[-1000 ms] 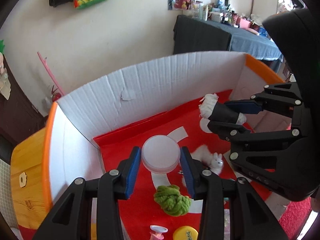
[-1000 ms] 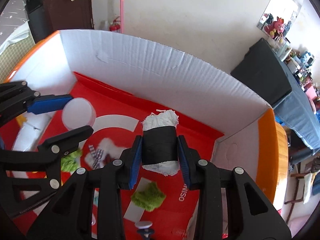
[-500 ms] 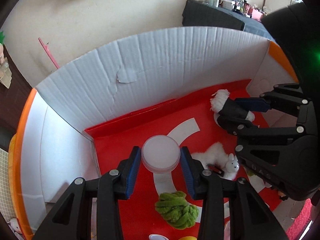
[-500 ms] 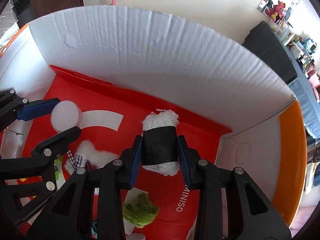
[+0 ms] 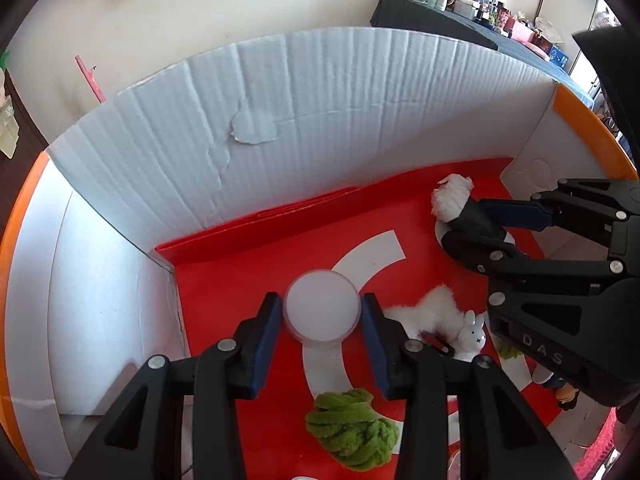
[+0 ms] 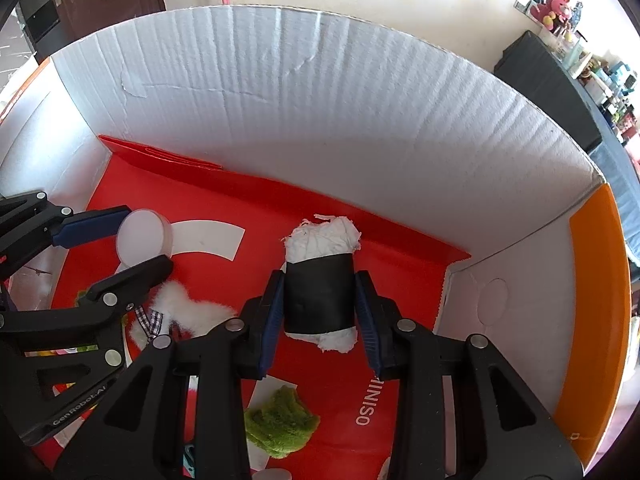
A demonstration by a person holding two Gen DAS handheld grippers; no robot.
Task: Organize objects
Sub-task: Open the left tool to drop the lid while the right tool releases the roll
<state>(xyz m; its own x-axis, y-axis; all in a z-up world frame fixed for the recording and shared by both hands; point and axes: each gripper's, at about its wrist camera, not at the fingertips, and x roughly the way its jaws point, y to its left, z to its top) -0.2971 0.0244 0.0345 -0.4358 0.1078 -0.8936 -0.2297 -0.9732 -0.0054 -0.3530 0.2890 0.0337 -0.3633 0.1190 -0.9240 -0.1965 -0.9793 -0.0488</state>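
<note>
The round frosted-white plastic disc container (image 5: 322,307) sits btwn the blue pads of the left gripper (image 5: 321,312), pinched on both sides, held over the red floor of the open cardboard box (image 5: 320,120) w/ white corrugated walls and orange edges. In the right wrist view the same disc (image 6: 144,236) shows at far left, clamped in the left gripper (image 6: 138,240).

The white fluffy roll w/ a black band round its middle (image 6: 320,280) is pinched by the right gripper (image 6: 320,300), pads pressed on the black band, white ends sticking out ahead of and behind the fingers. From the left wrist view the roll (image 5: 454,200) and right gripper (image 5: 472,224) sit up and to the right of the left gripper, near the box's far right corner.

Just right of the left gripper's right finger lies a white fuzzy plush rabbit (image 5: 448,318) on the red floor, its small face toward the camera. Below the left gripper, btwn its fingers' bases, a green yarn-like bundle (image 5: 352,424) lies on the floor. Another green fuzzy clump (image 6: 280,424) lies under the right gripper, by a white "MINISO" print (image 6: 370,400) on the red floor. A white curved stripe (image 5: 372,252) runs across the floor ahead of the left gripper.
</note>
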